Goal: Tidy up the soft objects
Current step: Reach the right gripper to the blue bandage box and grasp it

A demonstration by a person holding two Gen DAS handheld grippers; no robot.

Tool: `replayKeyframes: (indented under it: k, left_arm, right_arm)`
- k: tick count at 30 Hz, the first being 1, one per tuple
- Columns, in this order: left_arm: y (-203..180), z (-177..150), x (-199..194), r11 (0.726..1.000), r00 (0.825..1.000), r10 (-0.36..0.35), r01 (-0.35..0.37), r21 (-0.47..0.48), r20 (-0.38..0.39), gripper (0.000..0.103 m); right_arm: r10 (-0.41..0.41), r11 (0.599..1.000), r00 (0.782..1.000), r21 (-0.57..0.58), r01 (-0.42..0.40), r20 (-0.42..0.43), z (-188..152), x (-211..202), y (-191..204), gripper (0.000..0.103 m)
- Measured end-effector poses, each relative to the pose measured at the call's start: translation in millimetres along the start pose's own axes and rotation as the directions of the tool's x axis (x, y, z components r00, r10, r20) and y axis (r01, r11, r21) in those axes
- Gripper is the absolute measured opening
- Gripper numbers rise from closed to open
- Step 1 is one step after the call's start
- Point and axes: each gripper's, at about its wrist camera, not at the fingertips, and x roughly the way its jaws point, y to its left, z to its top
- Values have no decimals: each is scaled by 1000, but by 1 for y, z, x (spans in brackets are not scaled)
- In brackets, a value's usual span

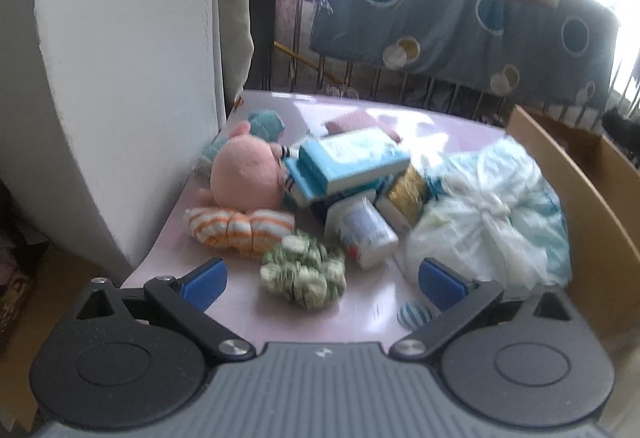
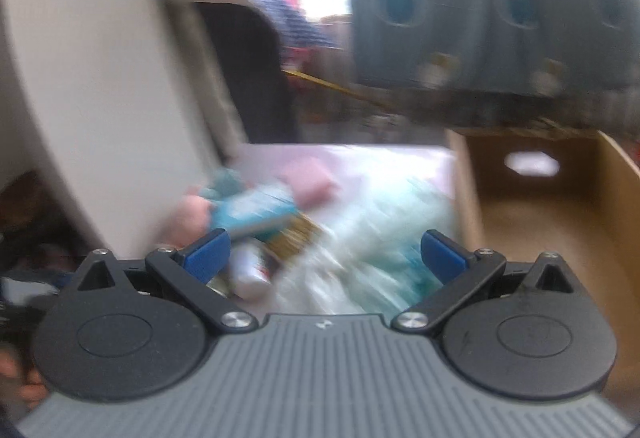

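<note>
On a pink table point(image 1: 372, 314) lie a green-and-white scrunchie point(image 1: 304, 270), an orange-striped rolled cloth point(image 1: 240, 226), a pink plush toy point(image 1: 248, 178), a teal yarn ball point(image 1: 266, 122) and a knotted plastic bag of soft items point(image 1: 488, 218). My left gripper point(image 1: 322, 284) is open and empty, just in front of the scrunchie. My right gripper point(image 2: 326, 256) is open and empty, above the blurred bag point(image 2: 360, 238) and next to the cardboard box point(image 2: 540, 222).
Teal-and-white boxes point(image 1: 348, 162), a white bottle point(image 1: 368, 234) and a gold-wrapped item point(image 1: 408, 190) sit mid-table. A white wall point(image 1: 120, 78) stands on the left. The open cardboard box point(image 1: 580, 198) stands on the right. A blue cloth point(image 1: 460, 10) hangs behind.
</note>
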Motion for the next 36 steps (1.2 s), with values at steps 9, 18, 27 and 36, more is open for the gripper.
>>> replayKeyframes:
  k: [9,18,27,36]
  left_arm:
    - [16,21,48,995,993,-59,66,-69,100,69]
    - [1,20,103,988,992,-126,128,-91,29,18]
    - [-2,19,121,959,975,-224,218,-179,-11,16]
    - [2,10,107,940,960,-280,274,-202,0,52]
  right_arm:
    - [260,965,948,6,-263,-182,86,132,-11,96]
    - [333,940,876,201,-277,-350,86,298,-27,50]
    - [358,928,822,261,-264,-442,52,358,-19,37]
    - [407,909,752,312,-277,-519,22,290,-21,37]
